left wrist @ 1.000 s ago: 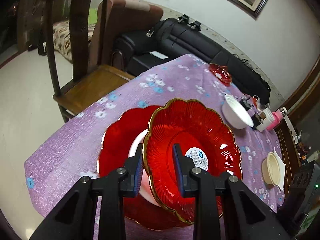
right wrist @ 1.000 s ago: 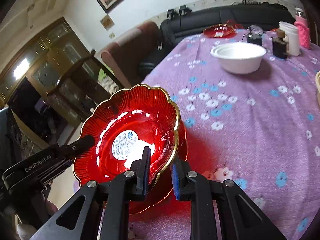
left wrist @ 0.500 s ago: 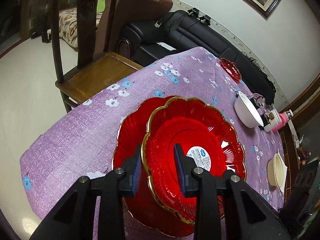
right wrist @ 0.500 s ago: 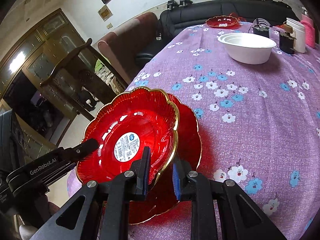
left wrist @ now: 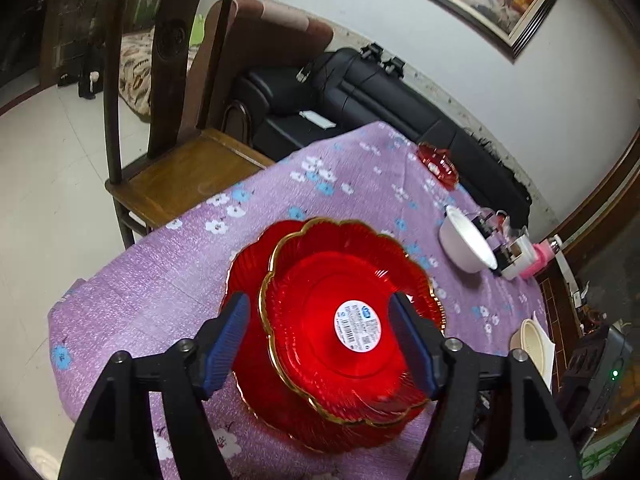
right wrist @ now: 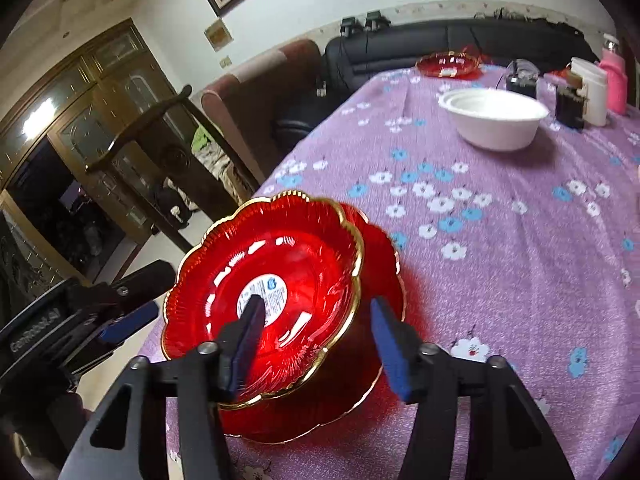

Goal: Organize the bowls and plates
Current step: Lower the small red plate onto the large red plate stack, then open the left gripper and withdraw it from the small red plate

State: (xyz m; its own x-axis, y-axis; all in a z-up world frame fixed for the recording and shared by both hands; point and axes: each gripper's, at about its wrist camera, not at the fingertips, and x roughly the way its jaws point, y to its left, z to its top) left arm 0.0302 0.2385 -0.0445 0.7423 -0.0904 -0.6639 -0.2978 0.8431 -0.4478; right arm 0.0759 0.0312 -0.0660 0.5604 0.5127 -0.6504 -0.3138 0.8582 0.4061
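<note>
A red gold-rimmed glass plate (left wrist: pixel 320 320) with a white sticker rests on a larger red plate (left wrist: pixel 248 276) near the table corner. Both show in the right wrist view, upper plate (right wrist: pixel 304 264) on lower plate (right wrist: pixel 380 264). My left gripper (left wrist: pixel 324 340) is open, its jaws straddling the upper plate without touching. My right gripper (right wrist: pixel 316 340) is open too, jaws either side of that plate's near rim. A white bowl (right wrist: pixel 496 120) and a small red dish (right wrist: pixel 448 63) stand farther back.
The table has a purple flowered cloth (right wrist: pixel 500 240). A cream bowl (left wrist: pixel 532 344) sits at the right edge. A pink bottle (right wrist: pixel 614 80), a white jar and small dark items stand behind the white bowl. A wooden chair (left wrist: pixel 168 160) stands beside the table.
Both grippers were shut on the upper red plate's rim and lowered it onto the larger plate. Now both have opened and let it go.
</note>
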